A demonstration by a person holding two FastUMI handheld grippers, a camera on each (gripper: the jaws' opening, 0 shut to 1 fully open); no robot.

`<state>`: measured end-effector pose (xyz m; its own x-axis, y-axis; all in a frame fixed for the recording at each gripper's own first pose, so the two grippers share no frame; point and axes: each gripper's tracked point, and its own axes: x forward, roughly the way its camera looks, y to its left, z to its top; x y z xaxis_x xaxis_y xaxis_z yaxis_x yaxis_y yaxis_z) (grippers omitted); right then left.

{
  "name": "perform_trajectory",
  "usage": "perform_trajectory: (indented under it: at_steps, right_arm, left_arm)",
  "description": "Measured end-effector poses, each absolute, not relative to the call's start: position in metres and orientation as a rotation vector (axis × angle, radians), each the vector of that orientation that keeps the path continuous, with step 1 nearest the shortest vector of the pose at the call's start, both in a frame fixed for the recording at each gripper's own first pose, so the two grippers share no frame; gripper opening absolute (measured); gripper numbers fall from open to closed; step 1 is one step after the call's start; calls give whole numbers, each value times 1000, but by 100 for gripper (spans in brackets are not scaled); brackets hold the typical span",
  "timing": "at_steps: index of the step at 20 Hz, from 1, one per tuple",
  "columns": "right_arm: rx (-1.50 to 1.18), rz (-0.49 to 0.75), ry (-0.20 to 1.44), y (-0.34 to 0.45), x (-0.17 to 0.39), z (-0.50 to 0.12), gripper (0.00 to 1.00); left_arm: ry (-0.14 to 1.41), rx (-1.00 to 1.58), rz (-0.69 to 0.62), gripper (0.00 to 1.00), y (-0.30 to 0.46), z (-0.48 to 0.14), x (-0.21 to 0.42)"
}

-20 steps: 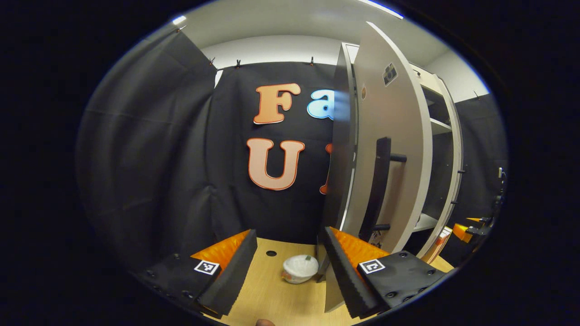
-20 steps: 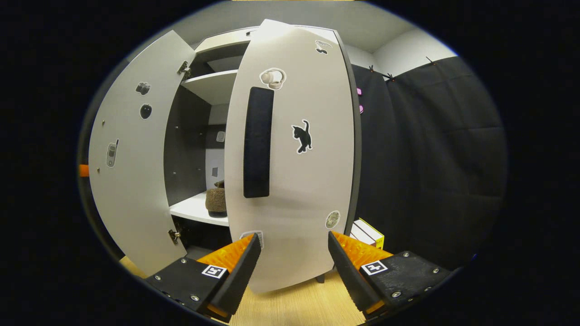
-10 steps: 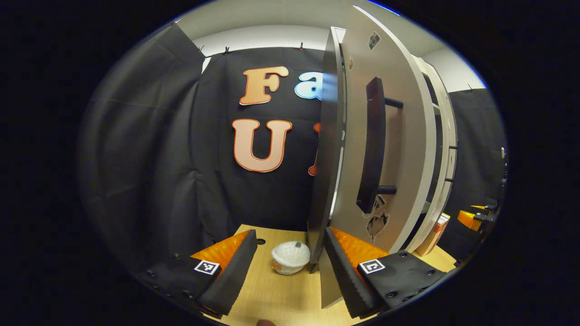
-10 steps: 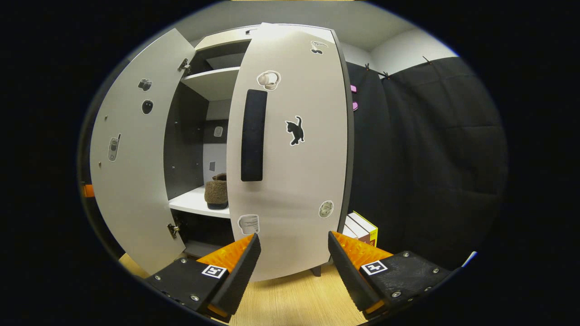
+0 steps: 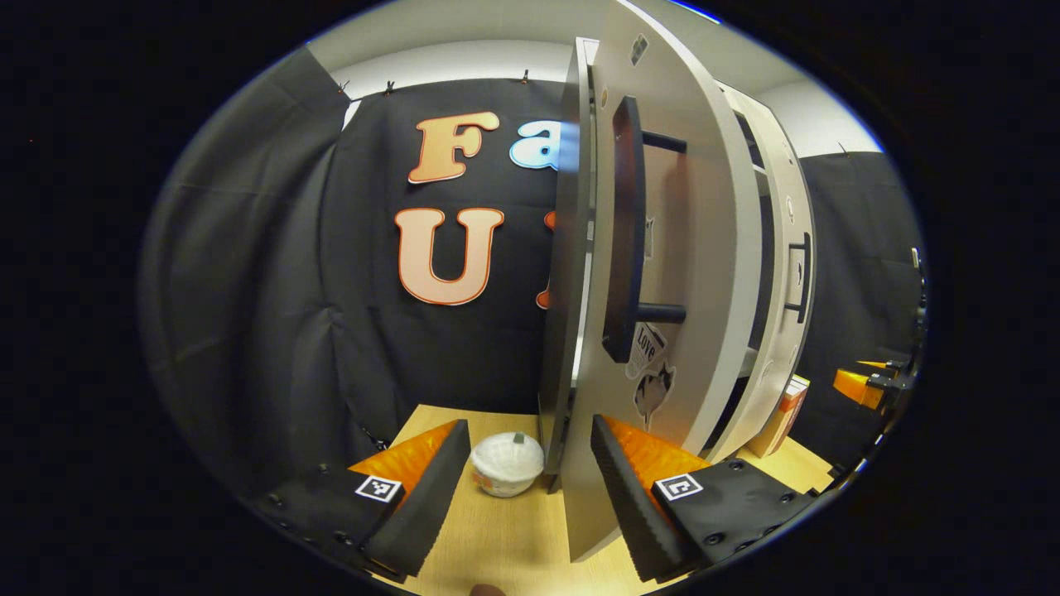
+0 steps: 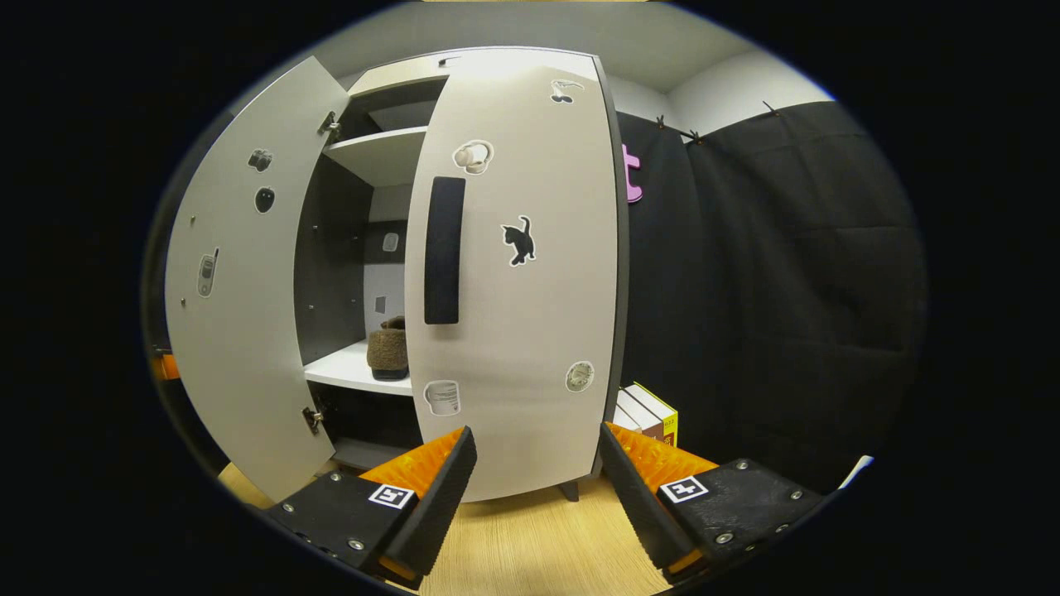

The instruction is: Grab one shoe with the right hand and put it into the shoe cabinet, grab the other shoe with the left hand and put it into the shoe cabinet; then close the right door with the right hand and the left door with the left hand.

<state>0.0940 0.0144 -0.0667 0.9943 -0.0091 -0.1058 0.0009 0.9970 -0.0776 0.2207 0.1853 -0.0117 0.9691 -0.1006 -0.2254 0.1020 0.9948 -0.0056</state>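
The shoe cabinet (image 6: pixel 389 157) stands on the worktop (image 6: pixel 530 546). Its right door (image 6: pixel 530 314) is swung nearly shut; its left door (image 6: pixel 240 331) stands wide open. One brown shoe (image 6: pixel 387 349) sits on the white shelf (image 6: pixel 344 372) inside. In the left gripper view, the left door (image 5: pixel 671 273) is edge-on, with a white bowl (image 5: pixel 507 463) beside its foot. The left hand-held gripper (image 5: pixel 526 488) is open and empty, its right finger at the door's lower edge. The right hand-held gripper (image 6: pixel 537 488) is open, empty, near the right door.

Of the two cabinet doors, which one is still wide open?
The left door, with the camera sticker, is swung far out. The right door, with the cat sticker, is nearly closed.
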Motion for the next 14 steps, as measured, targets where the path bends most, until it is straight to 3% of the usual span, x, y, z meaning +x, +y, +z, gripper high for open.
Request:
perform_trajectory:
  at_steps: [4,5,9,14]
  right_arm:
    - [-63,-2,107,12,92,-68,92]
    - [-60,-1,105,12,91,-68,92]
    - [-61,7,101,9,87,-67,92]
    - [-61,19,89,3,91,-63,92]
  left_arm:
    - [234,13,-100,99,178,-12,216]
    - [230,26,-94,92,177,-9,217]
    - [237,11,-99,99,165,-10,211]
    - [224,28,-150,99,135,-6,208]
